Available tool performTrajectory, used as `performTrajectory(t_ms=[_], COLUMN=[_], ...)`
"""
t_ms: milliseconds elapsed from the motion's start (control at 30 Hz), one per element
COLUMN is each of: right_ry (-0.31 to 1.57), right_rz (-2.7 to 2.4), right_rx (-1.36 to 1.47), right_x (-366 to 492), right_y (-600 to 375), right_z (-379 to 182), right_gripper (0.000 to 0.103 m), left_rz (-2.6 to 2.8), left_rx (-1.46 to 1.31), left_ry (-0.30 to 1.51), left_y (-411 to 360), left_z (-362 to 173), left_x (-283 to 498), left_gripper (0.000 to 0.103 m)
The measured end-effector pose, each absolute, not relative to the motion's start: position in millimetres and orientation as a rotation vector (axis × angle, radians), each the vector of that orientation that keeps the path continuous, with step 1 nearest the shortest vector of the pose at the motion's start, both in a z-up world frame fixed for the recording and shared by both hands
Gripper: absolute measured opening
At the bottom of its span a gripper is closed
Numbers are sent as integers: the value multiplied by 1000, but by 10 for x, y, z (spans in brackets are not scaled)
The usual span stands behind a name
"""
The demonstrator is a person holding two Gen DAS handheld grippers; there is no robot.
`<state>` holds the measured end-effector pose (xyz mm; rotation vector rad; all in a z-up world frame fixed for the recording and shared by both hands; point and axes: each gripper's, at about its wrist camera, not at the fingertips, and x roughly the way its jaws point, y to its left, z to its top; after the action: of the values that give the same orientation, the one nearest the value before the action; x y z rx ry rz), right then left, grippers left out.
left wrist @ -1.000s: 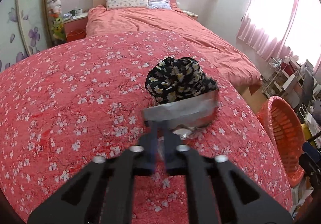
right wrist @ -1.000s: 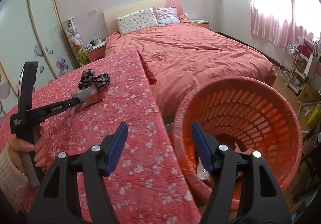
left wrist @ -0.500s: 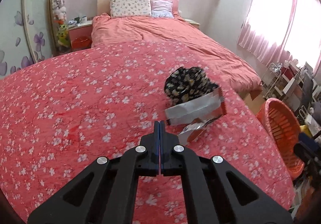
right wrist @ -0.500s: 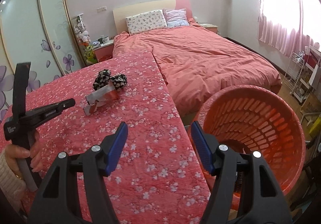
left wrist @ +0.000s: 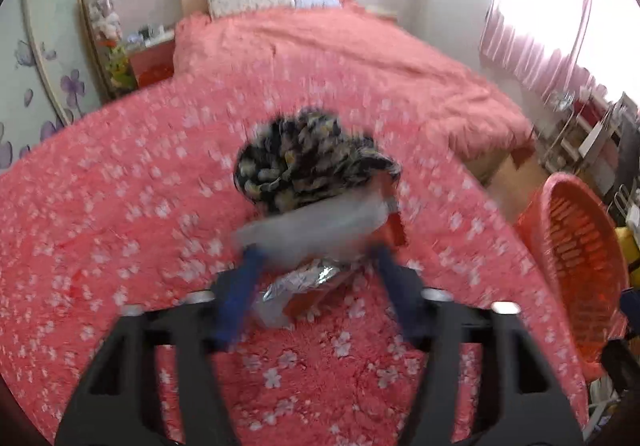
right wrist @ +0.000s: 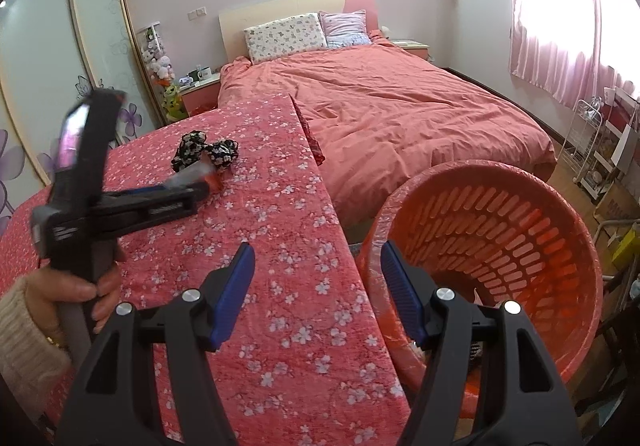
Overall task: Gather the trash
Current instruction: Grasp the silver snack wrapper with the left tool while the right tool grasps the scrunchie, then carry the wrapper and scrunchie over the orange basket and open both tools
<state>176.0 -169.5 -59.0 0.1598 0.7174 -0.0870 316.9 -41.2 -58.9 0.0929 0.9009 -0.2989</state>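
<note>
The left tool (left wrist: 316, 266) has its blue-padded fingers spread apart, one on each side of a crumpled silver foil wrapper (left wrist: 308, 282) with an orange-red inner face, which lies on the bench (left wrist: 120, 214) under a red cloth printed with white blossoms. The left wrist view is smeared by motion, so I cannot tell whether either pad touches the wrapper. Just beyond the wrapper, and touching or overlapping its far edge, sits a bunched black fabric piece with pale flowers (left wrist: 308, 162). In the right wrist view the same wrapper (right wrist: 198, 172) appears as a small grey and red scrap right at the tip of the left tool (right wrist: 192, 190), with the black flowered fabric (right wrist: 204, 152) just behind it, and the person's left hand (right wrist: 80, 290), in a cream knitted sleeve, grips the tool's handle. The right tool (right wrist: 318, 278) hangs with its fingers wide apart and nothing between them, over the bench's near right edge. Beside that edge stands an orange slotted laundry basket (right wrist: 520, 246), tilted so that its mouth faces the camera, with a few unclear items at its bottom. Behind the bench is a bed (right wrist: 400, 114) with a salmon quilt and two pillows (right wrist: 286, 36) against the headboard.
</note>
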Motion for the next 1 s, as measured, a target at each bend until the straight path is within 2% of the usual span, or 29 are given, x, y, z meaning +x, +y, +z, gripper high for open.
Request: performTrajectory(t_ms=[33, 133, 167, 233, 567, 800, 867, 1000], right_ry=[717, 718, 718, 718, 716, 715, 717, 720], right_rz=[-88, -91, -90, -86, -24, 49, 60, 64], right_rx=[161, 174, 177, 177, 163, 143, 138, 130], right_x=[1758, 1763, 1763, 1754, 1921, 2358, 2569, 2944], right_y=[-1701, -1727, -1730, -1715, -1368, -907, -771, -558], right_z=[-591, -597, -597, -593, -530, -507, -496, -525], right_gripper=[64, 64, 64, 64, 64, 64, 62, 51], left_rz=[-299, -312, -313, -330, -263, -165, -144, -111], left_rx=[112, 121, 114, 78, 76, -9, -22, -27], left_ry=[894, 889, 889, 893, 827, 785, 781, 764], left_y=[-426, -435, -409, -315, 343, 1018, 1145, 1291], left_z=[-600, -598, -600, -597, -445, -277, -246, -212], left_x=[3152, 3113, 3109, 3089, 2789, 2680, 2683, 2699], left_gripper=[47, 14, 9, 5, 3, 3, 3, 3])
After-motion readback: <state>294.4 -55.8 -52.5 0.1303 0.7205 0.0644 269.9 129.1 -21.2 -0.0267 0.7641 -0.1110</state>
